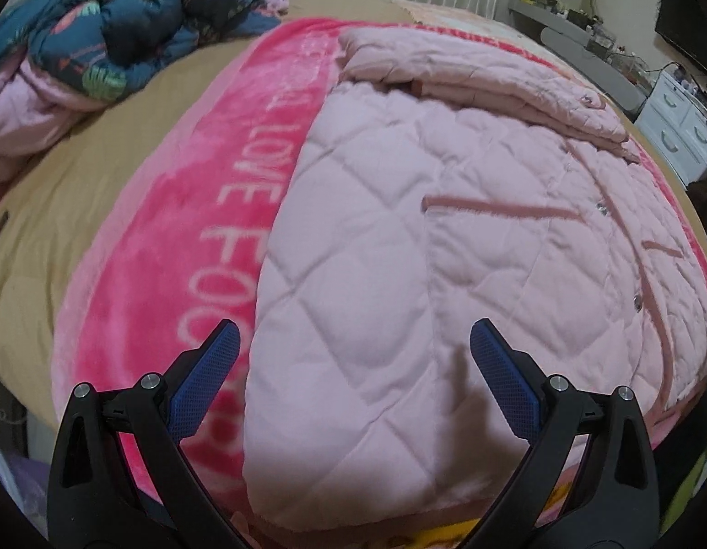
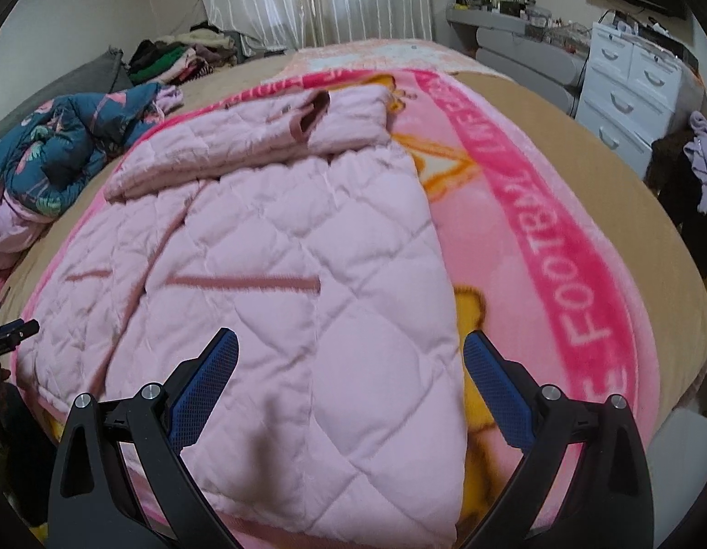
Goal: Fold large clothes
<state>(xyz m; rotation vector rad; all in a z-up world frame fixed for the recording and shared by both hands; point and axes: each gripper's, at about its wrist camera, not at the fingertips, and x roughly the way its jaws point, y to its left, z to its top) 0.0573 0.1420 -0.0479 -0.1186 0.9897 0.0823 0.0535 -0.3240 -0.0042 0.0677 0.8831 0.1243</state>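
A pale pink quilted jacket (image 1: pixel 399 238) lies flat on a bright pink blanket (image 1: pixel 170 228) on the bed, with its sleeves folded across the far end. In the right wrist view the same jacket (image 2: pixel 271 247) shows a sleeve cuff (image 2: pixel 314 119) lying on top at the far end. My left gripper (image 1: pixel 355 338) hovers open over the jacket's near left corner, its blue pads holding nothing. My right gripper (image 2: pixel 351 347) stands open above the jacket's near right edge, also holding nothing. The tip of the left gripper (image 2: pixel 12 331) peeks in at the left edge of the right wrist view.
A crumpled dark blue patterned jacket (image 1: pixel 124 32) lies at the bed's far left. A pile of clothes (image 2: pixel 179 61) sits by the curtain. White drawers (image 2: pixel 628 87) and a grey shelf (image 2: pixel 513 32) stand to the right. A tan sheet (image 2: pixel 582 174) surrounds the blanket.
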